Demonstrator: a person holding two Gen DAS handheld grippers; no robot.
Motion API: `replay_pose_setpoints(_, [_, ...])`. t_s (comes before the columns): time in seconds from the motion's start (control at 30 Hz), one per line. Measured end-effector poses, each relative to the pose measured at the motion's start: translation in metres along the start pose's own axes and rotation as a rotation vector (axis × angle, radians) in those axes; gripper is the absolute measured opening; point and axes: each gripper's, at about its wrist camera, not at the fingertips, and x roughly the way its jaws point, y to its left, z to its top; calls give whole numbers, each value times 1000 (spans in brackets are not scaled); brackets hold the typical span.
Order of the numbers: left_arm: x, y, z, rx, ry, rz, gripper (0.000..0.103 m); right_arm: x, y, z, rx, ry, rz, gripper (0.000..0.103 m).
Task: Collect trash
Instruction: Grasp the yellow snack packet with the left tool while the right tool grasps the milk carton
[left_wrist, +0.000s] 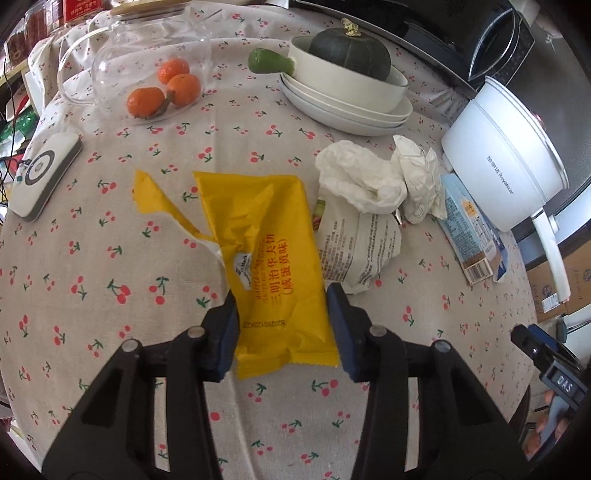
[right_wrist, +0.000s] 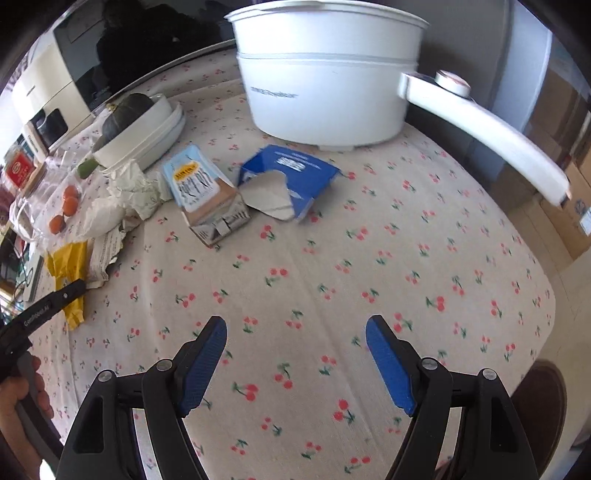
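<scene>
Centrally, dark squash (left_wrist: 349, 50) in bowl (left_wrist: 343, 85)

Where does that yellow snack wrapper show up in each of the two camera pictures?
Left wrist view: the yellow wrapper lies centre, between the open left gripper fingers.
Right wrist view: far left edge, partly hidden.
Shared landmark: the white pot.

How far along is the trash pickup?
Nothing looks collected yet. In hand: the open left gripper straddles the yellow wrapper, jaws not closed. Left on the table: crumpled paper, printed bag, light-blue carton, torn blue box. The right gripper hangs open over bare cloth.
</scene>
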Motion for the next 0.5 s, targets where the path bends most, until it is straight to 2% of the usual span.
replay_pose_setpoints(0.1, [-11,13,0,-14,-4,-14,45,9,21,27,-54,-6,45,79])
replay_pose_setpoints(0.2, [-18,26,0,-25,-1,-20,45,24,40,47,-133,-14,29,79])
replay_pose_setpoints(0.3, [-22,38,1,-42,-1,-21,45,48,54,59,-222,13,-4,79])
replay_pose_setpoints(0.5, [-19,49,1,-68,13,-35,45,86,59,66,-233,66,-53,76])
